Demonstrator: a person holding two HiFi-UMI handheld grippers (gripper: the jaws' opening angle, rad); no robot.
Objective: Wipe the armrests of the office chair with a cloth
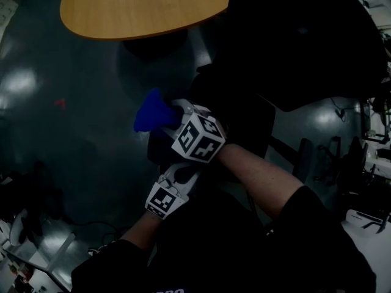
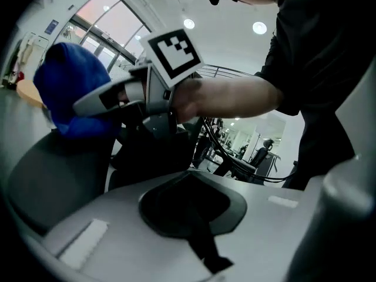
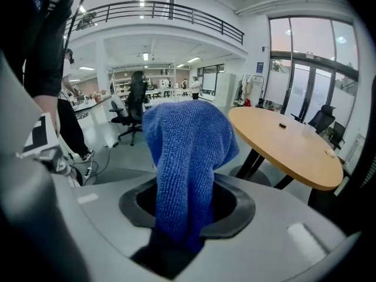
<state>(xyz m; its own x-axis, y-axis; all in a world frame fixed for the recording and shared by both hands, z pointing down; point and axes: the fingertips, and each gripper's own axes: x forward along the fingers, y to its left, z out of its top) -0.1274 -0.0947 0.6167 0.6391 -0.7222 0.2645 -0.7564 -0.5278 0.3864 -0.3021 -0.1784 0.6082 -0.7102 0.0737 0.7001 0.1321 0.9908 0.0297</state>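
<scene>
The dark, shiny floor (image 1: pixel 67 121) spreads out under everything, and beyond the right gripper (image 1: pixel 176 116) the round-edged wooden table (image 1: pixel 140 5) fills the far side of the room. To that gripper's right and ahead of it stands the black office chair (image 1: pixel 293 47), so dim from above that its seat and back run together. The person's bare forearm (image 1: pixel 263 173) reaches in from the right to this gripper, with the marker cube (image 1: pixel 198 139) sitting on top. Just under the gripper lies the armrest (image 1: pixel 157 152), a dark bar that is hard to outline in this light. The blue cloth (image 1: pixel 153 112) bunches out past the front of the right gripper, whose jaws are clamped on its lower end; in the right gripper view the cloth (image 3: pixel 185 157) rises in a thick fold from the slot and droops over (the table (image 3: pixel 288 145) shows behind it). It seems to sit on the armrest's far end, though I cannot be sure it touches. The left gripper (image 1: pixel 180 174) is just behind the right one, close beside it, pointing at it, and its own view shows its jaws together with nothing between them.
</scene>
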